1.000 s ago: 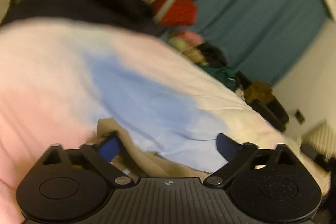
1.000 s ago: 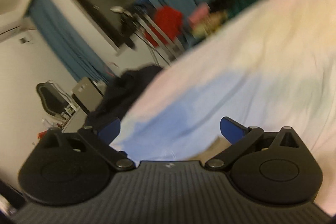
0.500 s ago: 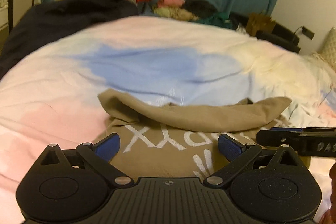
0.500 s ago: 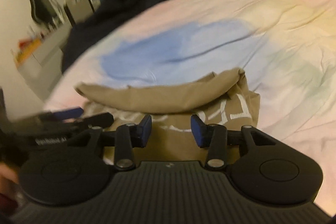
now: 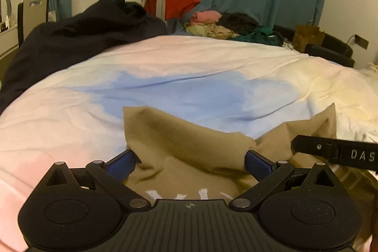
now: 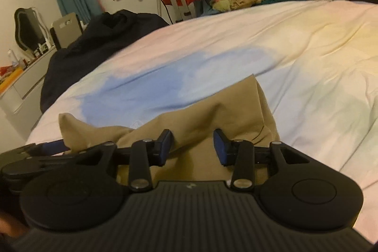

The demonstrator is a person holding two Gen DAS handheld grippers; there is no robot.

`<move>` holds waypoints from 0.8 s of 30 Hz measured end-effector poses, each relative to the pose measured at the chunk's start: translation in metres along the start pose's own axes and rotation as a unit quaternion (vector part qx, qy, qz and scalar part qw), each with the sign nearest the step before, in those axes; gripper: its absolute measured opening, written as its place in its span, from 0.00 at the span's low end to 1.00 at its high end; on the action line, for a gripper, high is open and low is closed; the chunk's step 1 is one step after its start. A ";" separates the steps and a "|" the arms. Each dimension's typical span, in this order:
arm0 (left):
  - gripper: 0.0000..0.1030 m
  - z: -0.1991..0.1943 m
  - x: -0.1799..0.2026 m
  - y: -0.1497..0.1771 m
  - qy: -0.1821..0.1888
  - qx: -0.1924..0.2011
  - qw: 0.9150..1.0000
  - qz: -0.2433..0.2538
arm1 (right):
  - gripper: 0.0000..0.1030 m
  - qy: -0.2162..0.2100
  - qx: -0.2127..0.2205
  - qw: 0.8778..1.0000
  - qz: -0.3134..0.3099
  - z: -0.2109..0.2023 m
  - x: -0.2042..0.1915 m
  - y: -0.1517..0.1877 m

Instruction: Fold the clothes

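Note:
A tan shirt (image 5: 189,141) with white lettering lies on the pastel duvet (image 5: 189,86) at the near edge of the bed. Its far folded edge stands up in two peaks. My left gripper (image 5: 189,157) is open wide, and the fold's left part sits bunched between its blue pads. In the right wrist view the same shirt (image 6: 212,110) rises between the pads of my right gripper (image 6: 192,145). Its jaws are partly narrowed, with a gap left and cloth in it, and I see no pinch. Each gripper shows at the edge of the other's view.
A dark navy garment (image 5: 82,34) is heaped on the bed's far left corner. Beyond the bed lies a pile of clothes (image 5: 224,25), with a red top (image 5: 179,1) on a stand and teal curtains behind. A desk (image 6: 19,86) stands left of the bed.
Both grippers rolled level and moved down and forward onto the shirt. The right jaws narrowed from wide open. The shirt's folded edge now stands up between both pairs of fingers.

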State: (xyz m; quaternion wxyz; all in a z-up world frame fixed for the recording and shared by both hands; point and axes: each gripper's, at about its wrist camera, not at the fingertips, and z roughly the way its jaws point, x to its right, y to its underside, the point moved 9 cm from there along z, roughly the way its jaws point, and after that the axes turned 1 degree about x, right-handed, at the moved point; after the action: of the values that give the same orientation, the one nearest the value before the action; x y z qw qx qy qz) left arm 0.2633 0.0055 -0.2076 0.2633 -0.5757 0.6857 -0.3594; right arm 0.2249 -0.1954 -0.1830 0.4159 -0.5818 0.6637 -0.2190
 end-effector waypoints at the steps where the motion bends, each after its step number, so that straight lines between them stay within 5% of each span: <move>1: 0.98 -0.005 0.000 0.002 0.001 0.000 1.000 0.002 | 0.41 0.000 0.000 1.000 -0.004 -0.004 -0.001 -0.001; 10: 0.98 -0.065 0.004 0.022 0.016 0.003 1.000 0.005 | 0.42 0.002 -0.020 0.998 -0.057 -0.070 -0.016 0.020; 14: 0.98 -0.056 0.011 0.036 0.001 -0.014 1.000 0.023 | 0.41 0.018 -0.042 0.997 -0.055 -0.058 -0.014 0.037; 18: 0.98 -0.041 0.005 0.054 0.008 -0.042 0.999 -0.003 | 0.41 0.033 -0.072 0.996 -0.048 -0.039 -0.007 0.053; 24: 0.97 -0.085 -0.008 0.051 0.053 -0.044 0.993 -0.092 | 0.40 0.036 -0.062 0.997 -0.030 -0.047 -0.005 0.054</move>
State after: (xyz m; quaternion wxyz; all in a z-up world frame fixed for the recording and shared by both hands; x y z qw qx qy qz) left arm 0.1685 0.0337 -0.1969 0.1670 -0.6279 0.6575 -0.3815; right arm 0.1548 -0.1871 -0.1973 0.3481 -0.6176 0.6732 -0.2104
